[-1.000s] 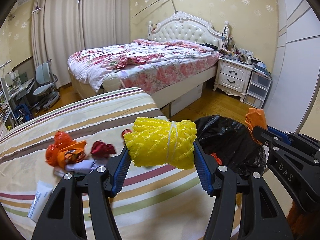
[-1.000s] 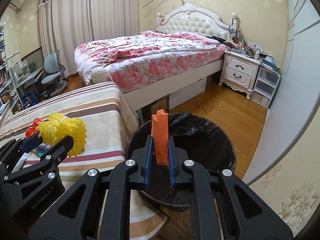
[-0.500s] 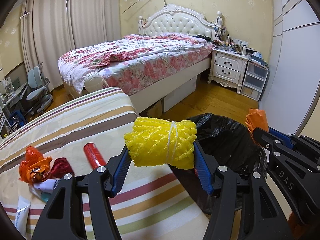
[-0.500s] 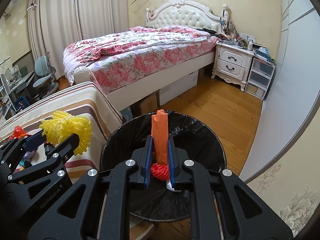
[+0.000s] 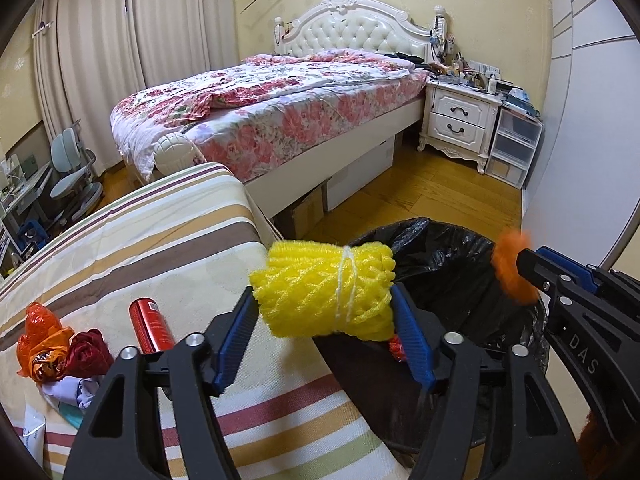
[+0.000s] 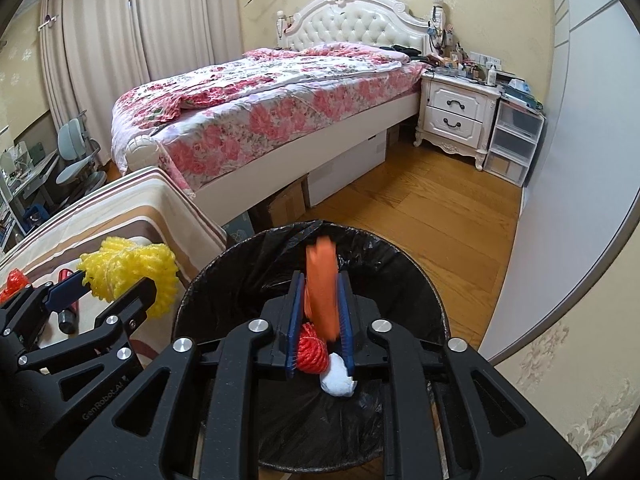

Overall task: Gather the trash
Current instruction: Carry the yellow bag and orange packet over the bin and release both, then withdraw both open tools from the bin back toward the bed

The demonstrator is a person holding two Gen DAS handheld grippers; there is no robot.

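Over the bin: right gripper (image 6: 319, 314), pinching an orange wrapper (image 6: 321, 284) above the black-lined trash bin (image 6: 404, 256).
Left of bin: left gripper (image 5: 326, 322), clamped on yellow foam netting (image 5: 326, 290) at its ends.
Handling: both likely light, soft, compressible.
Striped surface (image 5: 160, 240): red can (image 5: 151, 324).
Writing: "DAS", "GenRobot.AI" on the grippers.

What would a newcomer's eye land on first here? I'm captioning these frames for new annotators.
Probably the bright yellow foam net bundle clamped in the left gripper beside the black-lined trash bin. Next, the blurred orange piece between the right gripper's fingers, over the bin's opening. Behind both stands the floral-quilted bed.
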